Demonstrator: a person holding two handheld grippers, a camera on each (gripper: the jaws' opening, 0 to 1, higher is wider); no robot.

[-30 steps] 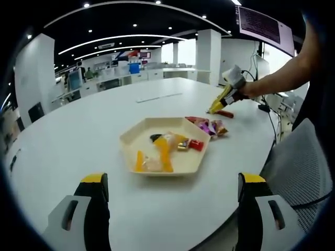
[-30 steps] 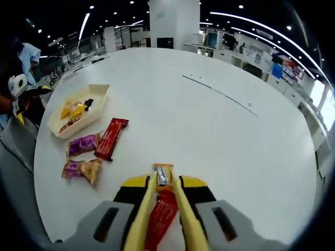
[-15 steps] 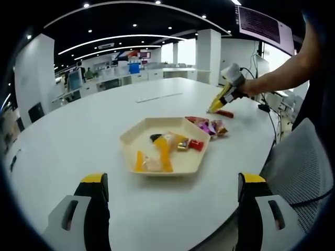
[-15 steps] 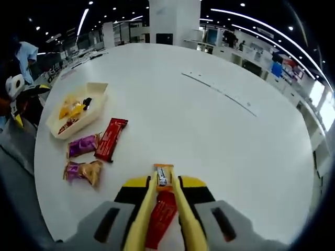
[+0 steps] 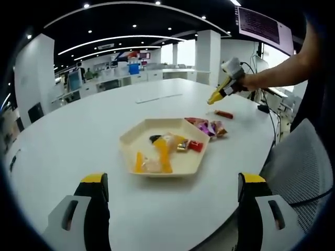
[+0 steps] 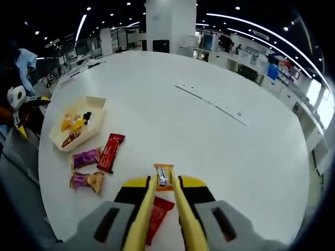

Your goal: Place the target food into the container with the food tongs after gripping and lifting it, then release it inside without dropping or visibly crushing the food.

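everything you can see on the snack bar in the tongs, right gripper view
The snack bar is small, with an orange wrapper, a dark band with pale print down its middle and crimped ends. It looks like glossy film, not visibly crushed. The tips of the yellow tongs pinch it from both sides, and it points away from the camera. The right gripper is closed on the tongs. The bar is held above the white table, over a red packet lying on the table, apart from it.
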